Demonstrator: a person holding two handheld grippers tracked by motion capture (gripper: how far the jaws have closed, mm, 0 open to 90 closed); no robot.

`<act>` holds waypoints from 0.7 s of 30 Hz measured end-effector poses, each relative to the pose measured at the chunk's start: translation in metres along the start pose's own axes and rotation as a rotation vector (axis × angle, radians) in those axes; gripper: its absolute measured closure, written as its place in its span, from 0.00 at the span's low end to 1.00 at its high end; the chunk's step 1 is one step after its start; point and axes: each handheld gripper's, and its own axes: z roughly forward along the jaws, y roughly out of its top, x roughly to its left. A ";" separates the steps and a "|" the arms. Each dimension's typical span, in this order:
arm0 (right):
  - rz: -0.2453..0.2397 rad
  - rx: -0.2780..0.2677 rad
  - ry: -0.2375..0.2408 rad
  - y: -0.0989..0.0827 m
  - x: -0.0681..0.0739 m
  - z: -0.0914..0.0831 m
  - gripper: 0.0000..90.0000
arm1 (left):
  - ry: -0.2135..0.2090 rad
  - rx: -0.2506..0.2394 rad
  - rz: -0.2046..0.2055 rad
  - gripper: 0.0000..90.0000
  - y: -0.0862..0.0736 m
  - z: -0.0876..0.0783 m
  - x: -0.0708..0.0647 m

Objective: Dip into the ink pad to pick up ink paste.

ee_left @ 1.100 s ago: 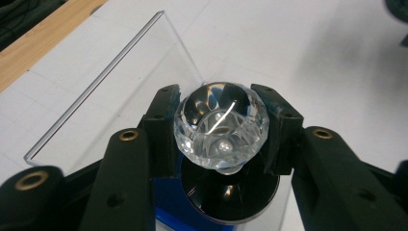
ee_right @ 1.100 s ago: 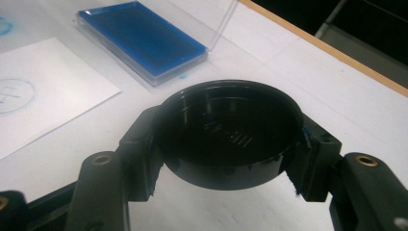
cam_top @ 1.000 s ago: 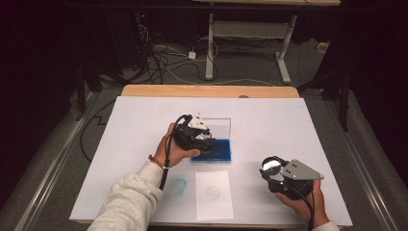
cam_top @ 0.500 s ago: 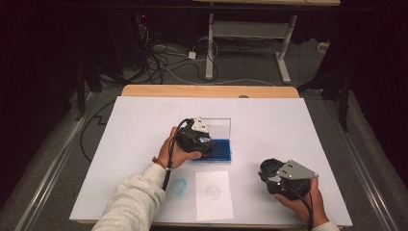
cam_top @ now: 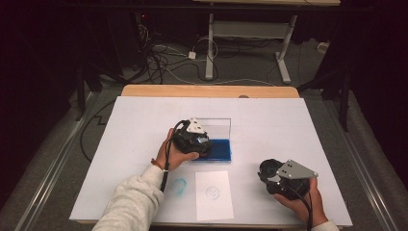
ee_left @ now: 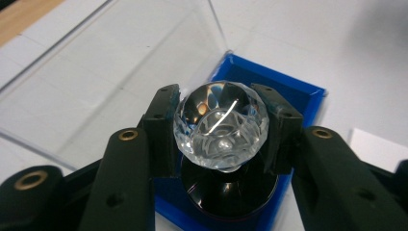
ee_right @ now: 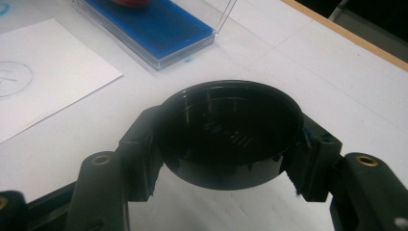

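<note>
My left gripper (ee_left: 220,126) is shut on the faceted clear knob (ee_left: 220,120) of a stamp. The stamp's black round base (ee_left: 231,192) sits low over the blue ink pad (ee_left: 288,94), and I cannot tell if it touches. In the high view the left gripper (cam_top: 202,144) is over the ink pad (cam_top: 221,149) at mid-table. My right gripper (ee_right: 226,144) is shut on a black round cap (ee_right: 231,130), open side up, just above the table. It is at the front right in the high view, where the right gripper (cam_top: 272,173) holds the cap (cam_top: 269,168).
The pad's clear hinged lid (cam_top: 216,127) stands up behind it. A white sheet (cam_top: 213,194) with a faint round print (cam_top: 212,192) lies at the front, with a blue smear (cam_top: 180,185) on the table to its left. The wooden table edge (cam_top: 207,90) runs along the far side.
</note>
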 end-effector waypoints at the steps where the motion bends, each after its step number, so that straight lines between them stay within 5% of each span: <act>1: 0.001 0.000 0.002 0.000 0.000 0.000 0.43 | -0.001 -0.009 0.000 0.61 -0.001 0.001 0.001; 8: -0.013 0.007 0.019 0.000 0.000 0.000 0.43 | -0.029 -0.024 -0.020 0.61 -0.011 0.001 0.003; 21: -0.013 -0.002 0.014 0.000 0.001 0.000 0.43 | 0.007 0.061 0.005 0.61 -0.004 -0.004 0.000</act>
